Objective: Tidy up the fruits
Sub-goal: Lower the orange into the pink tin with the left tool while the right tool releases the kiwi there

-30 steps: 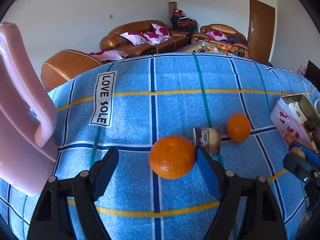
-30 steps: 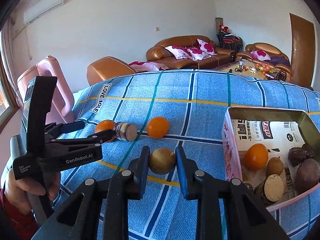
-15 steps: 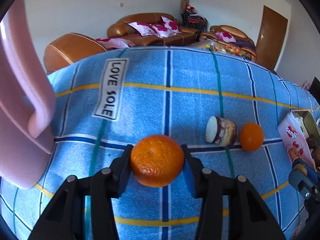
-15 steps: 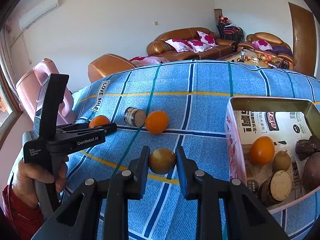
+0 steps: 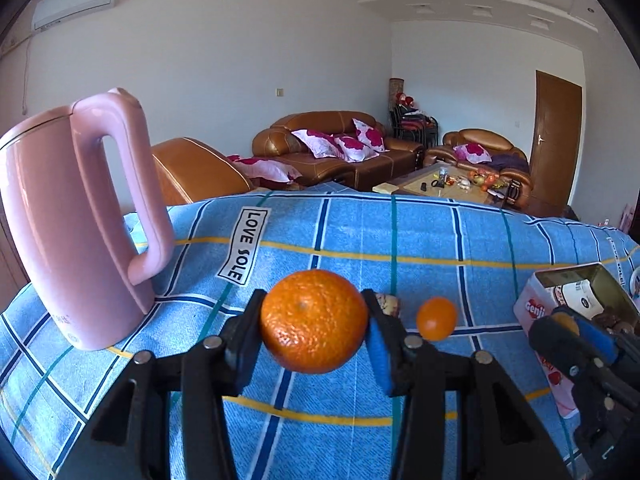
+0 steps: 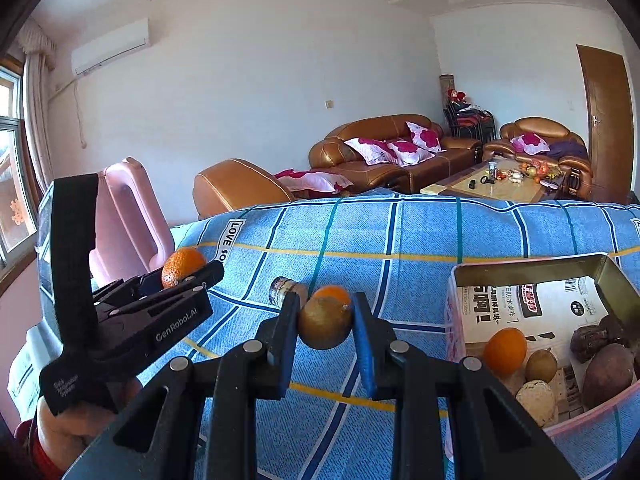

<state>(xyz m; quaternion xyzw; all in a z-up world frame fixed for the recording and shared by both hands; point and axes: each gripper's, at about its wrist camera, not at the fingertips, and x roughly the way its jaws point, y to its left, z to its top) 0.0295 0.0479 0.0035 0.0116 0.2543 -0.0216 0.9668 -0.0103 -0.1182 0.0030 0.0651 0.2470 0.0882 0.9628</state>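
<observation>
A bench (image 5: 420,232) draped in blue checked cloth fills the lower half of both views, its fruit being gathered for sorting. At the left of the left-wrist frame a pink kettle (image 5: 68,216) stands on the cloth, apart from the work. At lower right of the right-wrist frame an open tin box (image 6: 600,268) sits on the bench, already holding an orange, brownish fruits and darker ones, evidently the collecting point.

At centre of the left-wrist frame, the left claw (image 5: 314,324) pinches a large orange (image 5: 314,320) clear of the cloth, squeezed at its widest part so it cannot roll free. At centre of the right-wrist frame, the right claw (image 6: 325,322) clamps a brown fruit (image 6: 325,324) the same way, raised just left of the box, likely ready to carry across.

On the cloth beyond the claws remain a smaller orange (image 5: 436,318) and, just beside it, a small jar (image 6: 285,290) lying on its side.
</observation>
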